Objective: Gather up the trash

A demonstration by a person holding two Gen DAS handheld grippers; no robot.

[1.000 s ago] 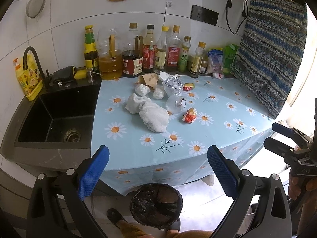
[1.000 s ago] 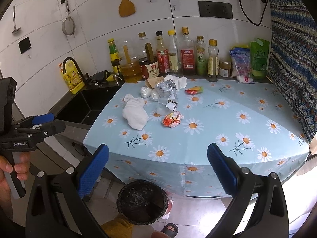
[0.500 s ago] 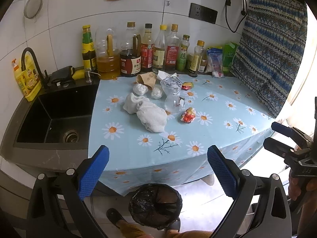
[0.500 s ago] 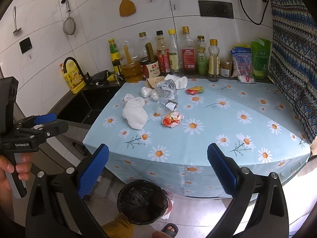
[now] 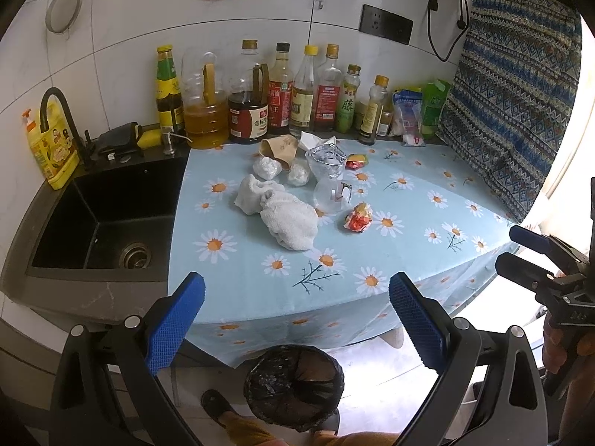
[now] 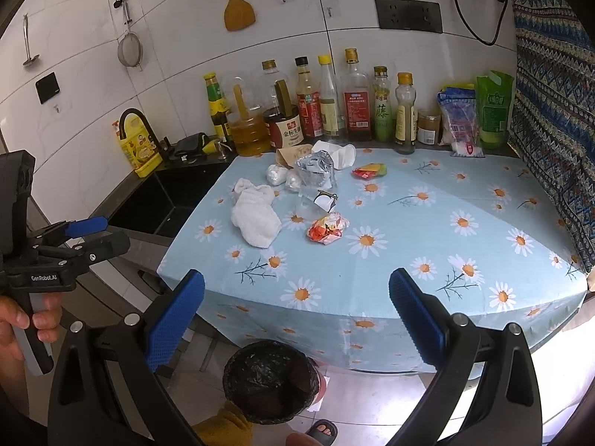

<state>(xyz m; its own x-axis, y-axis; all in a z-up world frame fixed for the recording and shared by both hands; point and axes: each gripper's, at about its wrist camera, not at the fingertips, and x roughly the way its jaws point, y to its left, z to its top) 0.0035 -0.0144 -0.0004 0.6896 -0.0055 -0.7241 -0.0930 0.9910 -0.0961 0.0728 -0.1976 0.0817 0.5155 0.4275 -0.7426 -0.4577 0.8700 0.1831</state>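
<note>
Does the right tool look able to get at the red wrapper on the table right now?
Probably yes. The right tool is open and empty, and the red wrapper lies by itself ahead of it, with only bare tablecloth between them.

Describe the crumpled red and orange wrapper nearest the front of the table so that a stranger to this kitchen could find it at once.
Start at the daisy-print tablecloth and find the white cloth lying near its middle. Just to the right of that cloth, in front of the clear plastic cup, lies the crumpled wrapper. It is the only red, orange and white piece in the front row; the other red and yellow wrapper lies farther back, near the bottles.
</note>
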